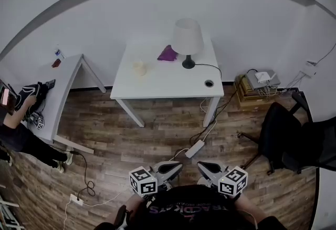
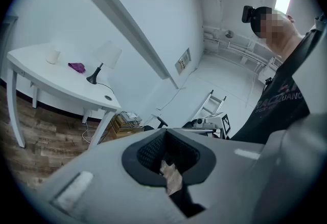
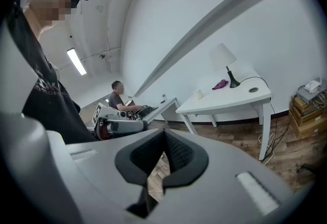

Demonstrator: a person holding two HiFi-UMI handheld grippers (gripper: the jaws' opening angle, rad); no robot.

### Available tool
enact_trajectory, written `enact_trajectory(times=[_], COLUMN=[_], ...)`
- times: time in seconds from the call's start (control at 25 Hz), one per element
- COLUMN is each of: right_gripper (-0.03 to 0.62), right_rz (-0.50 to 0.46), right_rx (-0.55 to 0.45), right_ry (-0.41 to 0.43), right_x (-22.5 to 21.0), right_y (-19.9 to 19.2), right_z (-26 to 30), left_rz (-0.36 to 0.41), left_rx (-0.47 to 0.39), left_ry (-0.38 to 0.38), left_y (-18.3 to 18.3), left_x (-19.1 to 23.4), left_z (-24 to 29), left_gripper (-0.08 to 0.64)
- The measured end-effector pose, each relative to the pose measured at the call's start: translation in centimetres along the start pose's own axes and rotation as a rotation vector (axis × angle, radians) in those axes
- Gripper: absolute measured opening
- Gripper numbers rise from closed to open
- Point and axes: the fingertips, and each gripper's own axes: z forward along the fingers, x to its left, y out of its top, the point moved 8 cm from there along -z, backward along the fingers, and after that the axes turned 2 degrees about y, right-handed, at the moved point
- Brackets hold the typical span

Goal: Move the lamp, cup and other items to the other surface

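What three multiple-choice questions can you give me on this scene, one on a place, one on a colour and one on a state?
1. Where does the lamp stand?
A) on a shelf
B) on the white table
C) on a bed

2. What colour is the cloth beside the lamp?
A) green
B) orange
C) purple

3. How is the right gripper?
A) shut, with nothing in it
B) wide open
C) clamped on a bottle

Answers: 1 B, its dark base sits on the tabletop. 2 C, it shows purple in all three views. 3 A, its jaws meet in the right gripper view and only floor shows past them.
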Motion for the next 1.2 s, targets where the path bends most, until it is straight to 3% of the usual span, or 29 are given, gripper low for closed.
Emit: enact_trajectory(times=[0.72, 1.2], right_gripper=[0.006, 0.023], right_rz=[0.017, 0.069], right_rx=[-0.032, -0.073], right_ry=[0.027, 0.04], right_x=[-1.3, -4.7], right_y=[0.2, 0.0], right_z=[-2.3, -6.9], left_rz=[-0.001, -0.003], left_rx=[-0.007, 0.03], left_ry=[0.014, 0.034], left_y=[-0.7, -2.0], left_x=[-1.5, -3.9], left_z=[1.8, 6.4], left_gripper=[-0.002, -0.002])
